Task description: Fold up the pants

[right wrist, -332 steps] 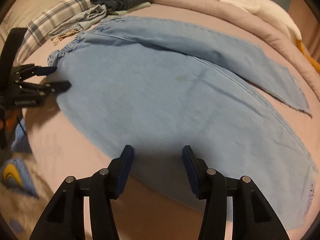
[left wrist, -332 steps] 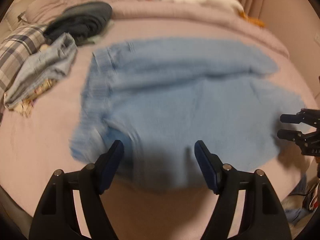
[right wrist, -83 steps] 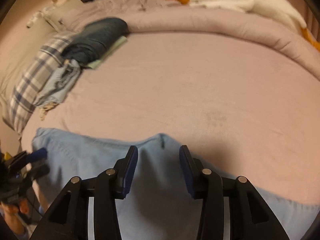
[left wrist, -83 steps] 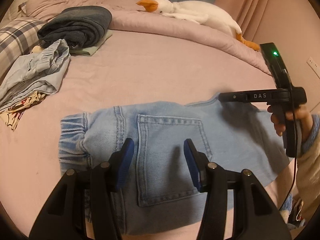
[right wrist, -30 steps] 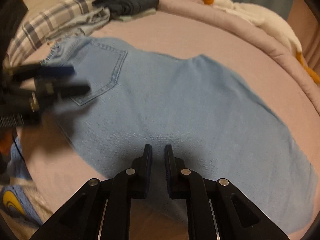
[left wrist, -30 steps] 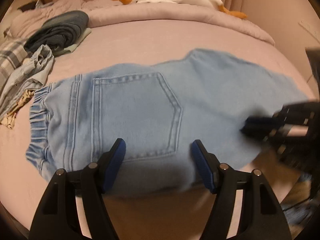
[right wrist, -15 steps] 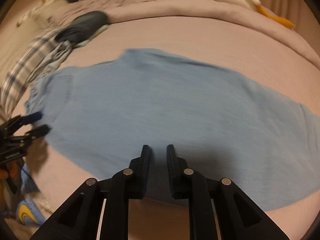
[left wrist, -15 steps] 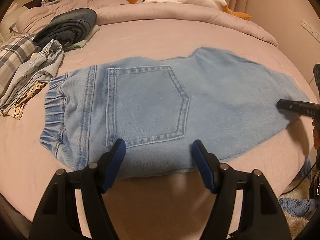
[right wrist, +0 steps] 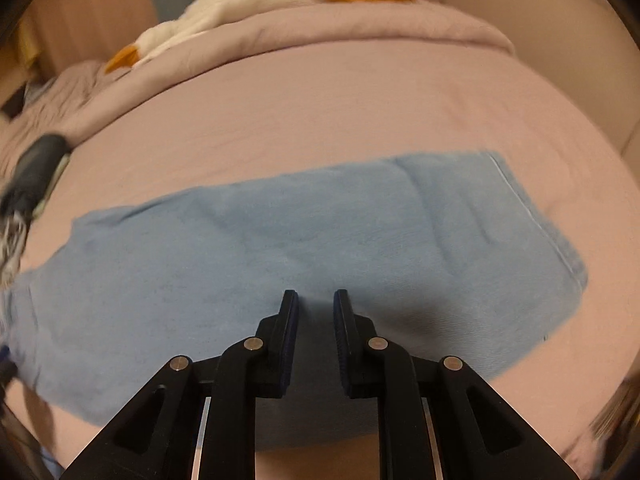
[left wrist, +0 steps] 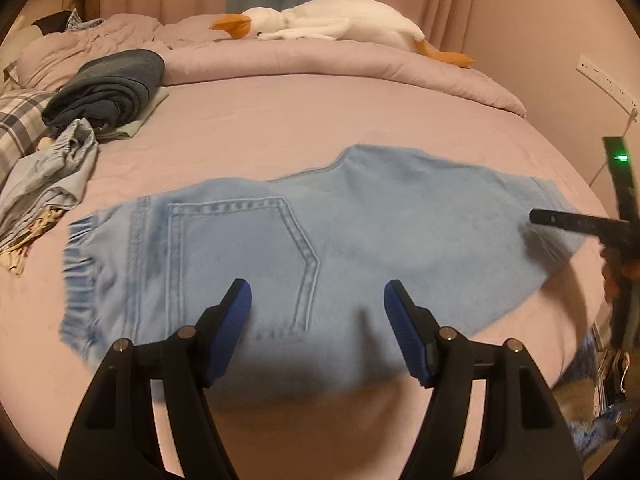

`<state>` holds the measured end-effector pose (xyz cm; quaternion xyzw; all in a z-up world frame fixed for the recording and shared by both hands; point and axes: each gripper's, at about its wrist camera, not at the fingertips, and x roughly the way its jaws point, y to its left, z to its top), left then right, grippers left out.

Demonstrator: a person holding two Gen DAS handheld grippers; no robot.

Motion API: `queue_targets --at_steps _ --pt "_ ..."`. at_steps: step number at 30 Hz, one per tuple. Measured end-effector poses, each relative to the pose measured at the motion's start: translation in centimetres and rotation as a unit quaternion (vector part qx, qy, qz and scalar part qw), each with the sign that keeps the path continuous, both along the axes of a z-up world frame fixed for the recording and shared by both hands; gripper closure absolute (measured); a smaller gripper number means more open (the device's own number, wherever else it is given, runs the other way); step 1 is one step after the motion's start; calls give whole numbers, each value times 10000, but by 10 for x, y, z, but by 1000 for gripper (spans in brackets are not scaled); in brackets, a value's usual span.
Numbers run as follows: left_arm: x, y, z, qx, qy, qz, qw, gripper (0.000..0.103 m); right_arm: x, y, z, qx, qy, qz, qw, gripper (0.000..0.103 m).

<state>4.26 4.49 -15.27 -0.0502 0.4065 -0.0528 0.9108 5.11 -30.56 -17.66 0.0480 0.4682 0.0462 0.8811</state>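
Since a second ago: the right tool [right wrist: 316,300] has parted its fingers from nearly pressed together to a narrow gap, and its view has swung toward the leg end of the pants [left wrist: 312,248].
Right tool state: slightly spread, pinching nothing; its tips hover just above the near edge of the denim.
Left tool [left wrist: 318,304] state: spread wide as before, empty, hanging over the near edge of the denim below the back pocket [left wrist: 240,256].
Change over the longer run: the pants lay open with both legs showing about eleven seconds back; they now lie as one doubled band.
Meaning for the task: my judgement is that the lengthwise fold is done and released, and a crosswise fold, hem toward waistband, remains.
Pants position: flat across the near part of the bed [left wrist: 304,120], elastic waistband [left wrist: 82,276] at the left, hem [right wrist: 536,220] at the right, pocket side up.
Bed: mauve sheet, a rolled duvet [left wrist: 320,64] along the far side with a white goose plush [left wrist: 336,26] lying on it.
Other laundry: a folded dark garment [left wrist: 108,88] and a crumpled pale-blue one [left wrist: 52,176] at far left, well apart from the pants, beside a plaid pillow [left wrist: 18,120].
Room: pink curtains behind the bed, a power strip [left wrist: 604,80] on the right wall.
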Motion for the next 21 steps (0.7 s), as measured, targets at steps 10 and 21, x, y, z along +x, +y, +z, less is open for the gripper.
queue_targets --at_steps 10,21 --pt "23 46 -23 -630 348 473 9963 37 -22 176 -4 -108 10 2374 9713 87" --pt "15 34 -15 -482 312 547 9969 37 -30 179 -16 -364 136 2657 9633 87"
